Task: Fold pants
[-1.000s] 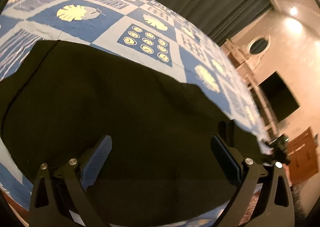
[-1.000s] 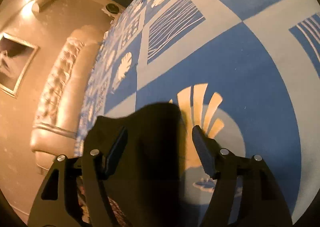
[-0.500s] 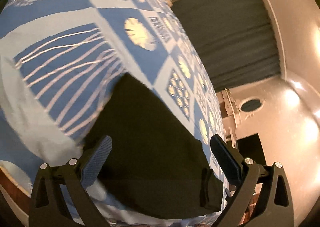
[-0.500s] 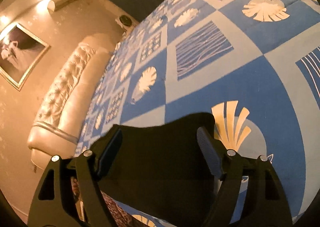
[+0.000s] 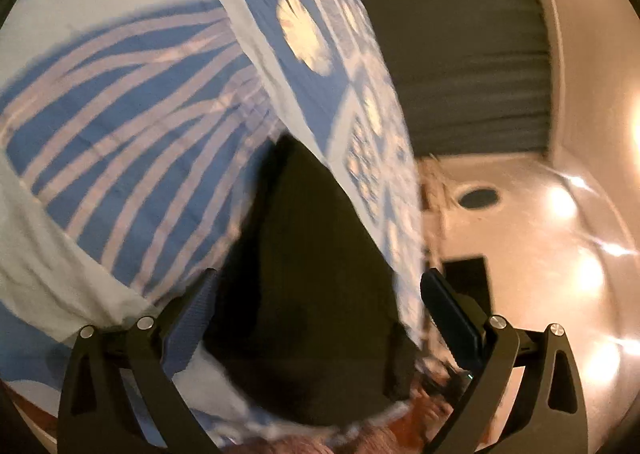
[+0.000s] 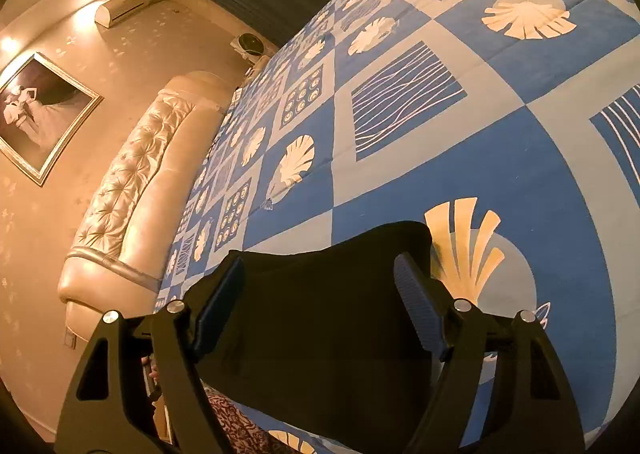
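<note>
In the left wrist view, the left gripper has its jaws spread wide and nothing is pinched between them. The black pants lie on the blue patterned bedspread directly ahead of and below the gap between the jaws, folded into a dark mass that narrows to a point farther ahead. The picture is smeared, so whether the cloth touches either pad cannot be told. To the left of the gripper the bedspread shows a panel of pale wavy stripes; ahead and to the right hangs a dark curtain, and to the right of the gripper is a pale wall with bright lights.

In the right wrist view, the right gripper has just been opening and now stands spread, its pads clear of the cloth. The pants lie flat between and below the jaws, the far edge just ahead of the fingertips. To the left of this gripper stands a tufted cream headboard, with a framed picture on the wall beyond it. Ahead and to the right the bedspread stretches away, a pale fan motif just right of the right-hand finger.
</note>
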`<action>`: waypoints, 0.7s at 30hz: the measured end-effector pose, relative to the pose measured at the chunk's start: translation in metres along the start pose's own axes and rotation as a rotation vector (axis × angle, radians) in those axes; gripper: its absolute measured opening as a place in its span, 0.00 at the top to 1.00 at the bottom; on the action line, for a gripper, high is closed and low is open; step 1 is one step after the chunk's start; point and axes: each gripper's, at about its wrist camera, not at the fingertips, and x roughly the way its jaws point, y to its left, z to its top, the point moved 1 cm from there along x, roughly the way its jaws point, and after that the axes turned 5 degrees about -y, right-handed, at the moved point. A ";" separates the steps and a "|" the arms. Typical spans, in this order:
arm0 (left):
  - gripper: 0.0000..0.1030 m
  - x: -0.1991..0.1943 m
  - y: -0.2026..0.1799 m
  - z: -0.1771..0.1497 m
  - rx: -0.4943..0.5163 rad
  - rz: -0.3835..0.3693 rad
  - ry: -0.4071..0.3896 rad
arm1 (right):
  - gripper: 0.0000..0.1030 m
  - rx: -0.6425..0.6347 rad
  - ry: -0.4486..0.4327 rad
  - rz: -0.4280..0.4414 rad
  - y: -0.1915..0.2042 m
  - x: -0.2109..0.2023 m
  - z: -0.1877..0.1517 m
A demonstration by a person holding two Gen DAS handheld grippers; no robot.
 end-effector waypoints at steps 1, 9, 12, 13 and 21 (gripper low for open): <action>0.05 0.001 0.001 -0.002 -0.013 -0.047 0.031 | 0.25 -0.002 0.007 -0.002 0.000 0.002 -0.001; 0.05 0.000 -0.004 -0.005 0.002 -0.076 0.018 | 0.25 0.004 0.020 -0.008 -0.001 0.006 -0.007; 0.05 0.007 -0.013 -0.008 0.123 0.168 -0.021 | 0.25 0.010 0.018 -0.007 -0.002 0.007 -0.008; 0.05 0.011 -0.014 -0.008 0.111 0.191 -0.032 | 0.25 0.011 0.017 -0.006 -0.001 0.007 -0.009; 0.42 0.040 -0.036 -0.019 0.201 0.300 0.034 | 0.24 0.016 0.016 -0.003 -0.002 0.007 -0.010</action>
